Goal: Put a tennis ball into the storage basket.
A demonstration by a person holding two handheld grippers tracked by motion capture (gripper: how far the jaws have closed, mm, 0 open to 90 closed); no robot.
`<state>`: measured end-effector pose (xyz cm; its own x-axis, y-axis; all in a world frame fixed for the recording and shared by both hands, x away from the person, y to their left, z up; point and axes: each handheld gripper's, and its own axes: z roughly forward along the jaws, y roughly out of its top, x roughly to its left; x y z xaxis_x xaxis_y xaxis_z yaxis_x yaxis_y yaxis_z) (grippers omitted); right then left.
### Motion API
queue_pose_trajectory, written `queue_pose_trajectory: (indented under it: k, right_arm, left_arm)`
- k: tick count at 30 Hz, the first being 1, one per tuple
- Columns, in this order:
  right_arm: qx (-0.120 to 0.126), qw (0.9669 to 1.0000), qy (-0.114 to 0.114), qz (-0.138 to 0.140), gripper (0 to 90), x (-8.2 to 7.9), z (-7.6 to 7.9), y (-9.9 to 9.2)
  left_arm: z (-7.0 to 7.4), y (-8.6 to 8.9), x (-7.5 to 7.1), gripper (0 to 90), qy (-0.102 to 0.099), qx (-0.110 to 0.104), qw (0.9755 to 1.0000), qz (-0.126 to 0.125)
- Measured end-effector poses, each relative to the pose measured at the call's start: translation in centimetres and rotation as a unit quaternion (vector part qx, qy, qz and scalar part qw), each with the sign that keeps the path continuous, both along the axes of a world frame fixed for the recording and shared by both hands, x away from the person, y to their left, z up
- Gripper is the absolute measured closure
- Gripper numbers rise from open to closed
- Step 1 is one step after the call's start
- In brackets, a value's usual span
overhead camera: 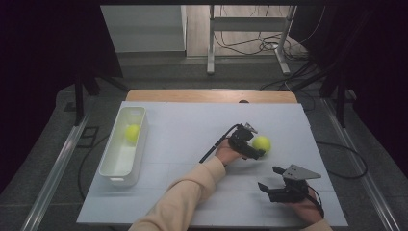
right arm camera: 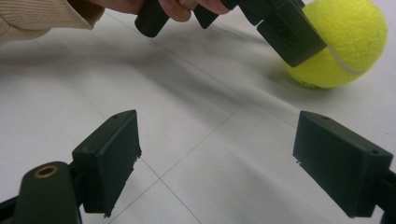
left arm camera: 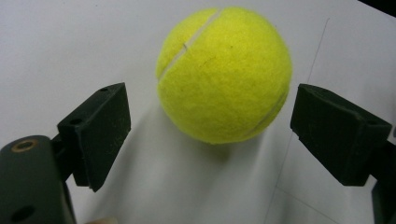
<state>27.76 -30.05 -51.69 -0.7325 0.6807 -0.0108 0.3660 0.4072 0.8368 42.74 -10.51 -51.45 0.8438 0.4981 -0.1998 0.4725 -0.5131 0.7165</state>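
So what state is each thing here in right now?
Left claw: open, jaws either side of a ball, not pressing.
Tennis ball: resting on the table.
Right claw: open, nothing between.
White bin: upright, holding a second ball.

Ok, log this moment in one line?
left gripper: open, around tennis ball | right gripper: open, idle | second ball: in tray

The left hand-held gripper point(right arm camera: 299, 35) hides part of the tennis ball point(right arm camera: 348, 44).
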Motion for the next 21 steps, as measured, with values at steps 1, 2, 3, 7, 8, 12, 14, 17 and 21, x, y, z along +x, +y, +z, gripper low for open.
queue_pose_trajectory:
  k: [1,2,3,7,8,12,14,17,21]
  right_arm:
    - [0.0,1.0,0.0,0.0,15.1,0.0,0.0,0.0]
    - [0.0,1.0,0.0,0.0,15.1,0.0,0.0,0.0]
    - [0.001,1.0,0.0,0.0,15.1,0.0,0.0,0.0]
    - [0.0,1.0,0.001,0.0,15.1,0.0,0.0,0.0]
    - [0.0,1.0,0.0,0.0,15.1,0.0,0.0,0.0]
    - [0.0,1.0,0.001,0.0,15.1,0.0,0.0,-0.1]
    - [0.003,1.0,0.0,0.001,15.1,0.0,0.0,-0.1]
    - [0.001,1.0,0.0,0.001,15.1,0.0,0.0,-0.1]
    - [0.0,1.0,-0.001,0.001,15.1,-0.1,0.0,-0.1]
  left_arm:
    - [0.0,-0.1,0.0,13.2,-0.003,0.006,1.0,-0.003]
    - [-0.1,-0.2,0.0,13.1,-0.004,0.008,0.9999,-0.004]
    - [-0.1,-0.4,0.0,13.2,-0.004,0.01,0.9999,-0.004]
    - [-0.1,-0.8,0.1,13.2,-0.005,0.012,0.9999,-0.007]
    - [-0.1,-0.9,0.1,13.3,-0.005,0.013,0.9999,-0.009]
    - [-0.3,-1.2,0.3,14.3,-0.005,0.013,0.9999,-0.008]
    - [-0.4,-1.3,0.3,18.6,-0.005,0.01,0.9999,-0.008]
    - [-0.3,-1.2,0.3,26.2,0.001,0.005,1.0,-0.008]
    - [-0.2,-1.2,0.3,27.1,0.001,0.009,0.9999,-0.009]
